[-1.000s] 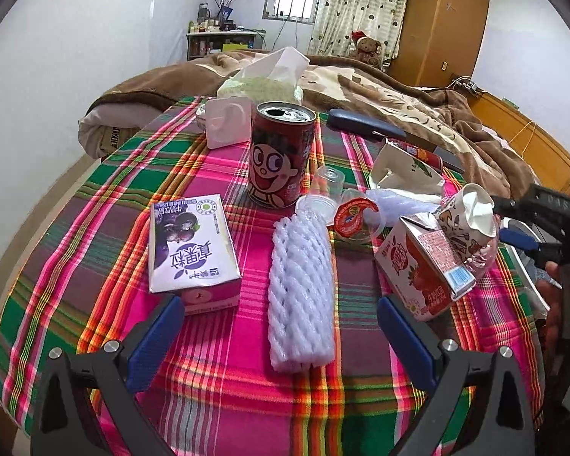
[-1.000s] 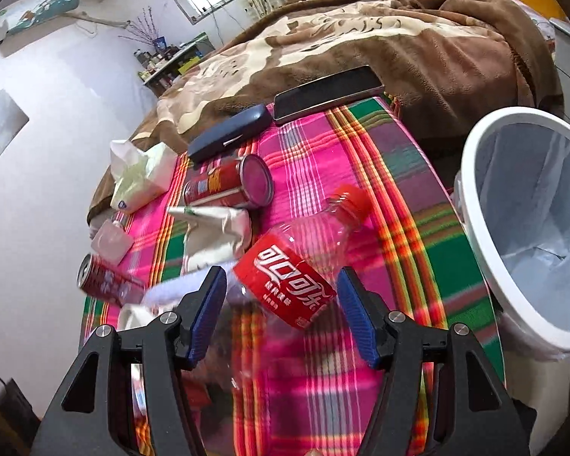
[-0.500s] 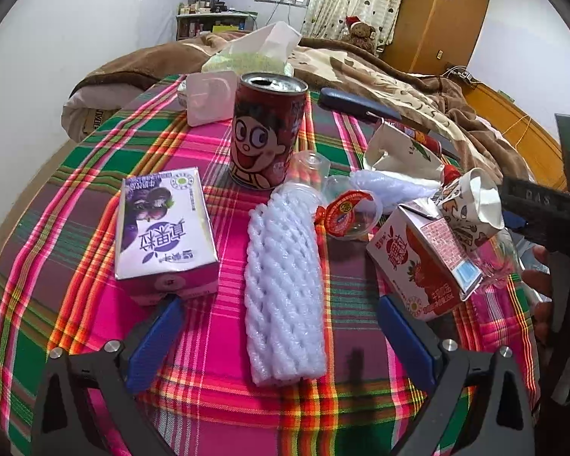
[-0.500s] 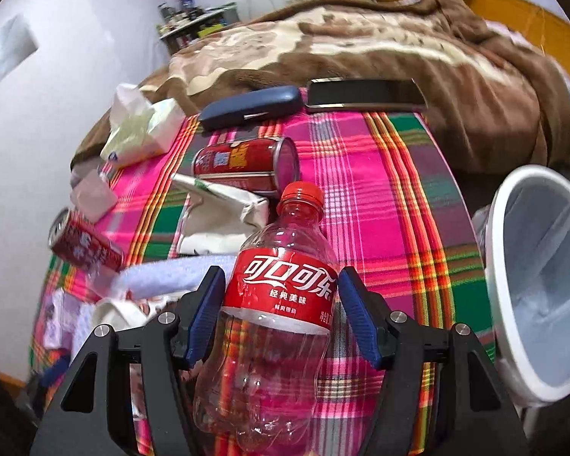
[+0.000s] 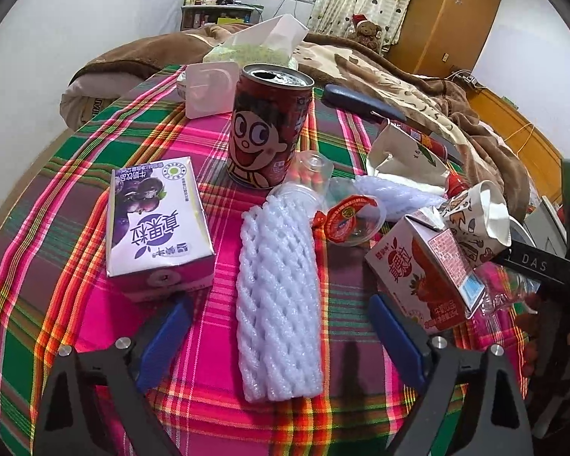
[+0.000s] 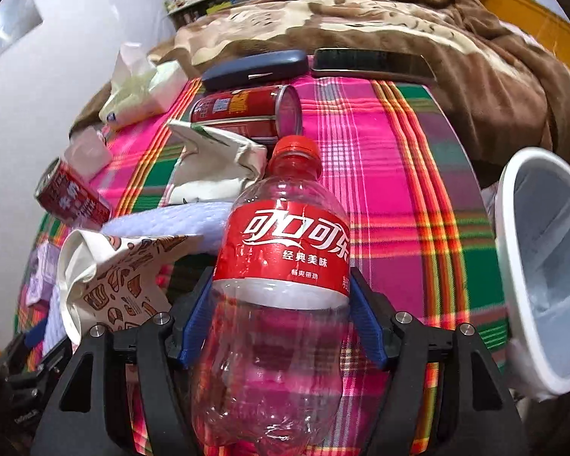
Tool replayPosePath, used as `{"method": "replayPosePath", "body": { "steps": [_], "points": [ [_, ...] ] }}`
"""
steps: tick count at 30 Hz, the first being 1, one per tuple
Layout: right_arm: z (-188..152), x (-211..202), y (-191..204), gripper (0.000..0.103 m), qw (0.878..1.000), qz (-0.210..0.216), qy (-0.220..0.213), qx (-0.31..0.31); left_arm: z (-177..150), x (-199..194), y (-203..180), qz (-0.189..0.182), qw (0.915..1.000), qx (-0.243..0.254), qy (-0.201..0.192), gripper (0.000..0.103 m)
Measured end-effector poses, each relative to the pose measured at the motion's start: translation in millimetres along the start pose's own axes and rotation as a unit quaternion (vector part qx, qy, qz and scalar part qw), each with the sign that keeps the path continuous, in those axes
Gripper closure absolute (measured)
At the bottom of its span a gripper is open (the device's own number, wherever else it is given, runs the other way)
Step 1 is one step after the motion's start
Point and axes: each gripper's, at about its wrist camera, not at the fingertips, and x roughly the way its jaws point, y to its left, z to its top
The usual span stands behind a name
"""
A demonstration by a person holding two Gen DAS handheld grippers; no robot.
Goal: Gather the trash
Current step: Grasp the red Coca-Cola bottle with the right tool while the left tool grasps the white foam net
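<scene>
Clear plastic cola bottle (image 6: pixel 285 266) fills the centre of the right wrist view, wedged between the right gripper (image 6: pixel 281 326) pads, white bin (image 6: pixel 513 266) at right edge; left gripper (image 5: pixel 281 334), jaws wide though just narrowing, straddles the white foam net (image 5: pixel 277 296), untouched, at lower centre.
</scene>
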Motion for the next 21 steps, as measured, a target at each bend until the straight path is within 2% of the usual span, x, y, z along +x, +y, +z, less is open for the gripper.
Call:
{"method": "replayPosePath", "body": {
  "steps": [2, 6, 8, 10, 12, 17, 21],
  "points": [
    [-2.2, -0.3, -2.2, 0.036, 1.000, 0.005, -0.002, 0.000, 0.3, 0.5, -1.4, 0.008, 0.9999, 0.006, 0.001, 0.013],
    [-7.5, -6.0, 7.2, 0.036, 0.999, -0.017, -0.016, -0.034, 2.3, 0.9, -1.1, 0.010, 0.9999, 0.001, 0.001, 0.022],
    [-9.9, -10.5, 8.3, 0.036, 0.999, -0.013, -0.026, -0.040, 3.1, 0.2, 0.3, 0.014, 0.9999, -0.004, -0.001, 0.033],
    [-13.0, -15.2, 8.3, 0.037, 0.998, -0.015, -0.038, -0.046, 4.4, -0.3, 0.2, 0.015, 0.9999, -0.004, -0.002, 0.051],
    [-14.7, -18.1, 4.6, 0.038, 0.998, -0.001, -0.043, -0.045, 5.1, 0.5, -0.3, 0.011, 0.9999, -0.002, 0.001, 0.064],
    [-20.9, -24.6, -3.8, 0.038, 0.998, 0.016, -0.056, -0.032, 5.6, 0.4, -2.3, -0.013, 0.9999, -0.011, 0.001, 0.070],
    [-24.7, -33.9, -9.1, 0.038, 0.996, 0.040, -0.071, -0.026, 4.4, -10.9, -10.9, -0.018, 0.9996, -0.004, -0.020, 0.070]
  ]
}}
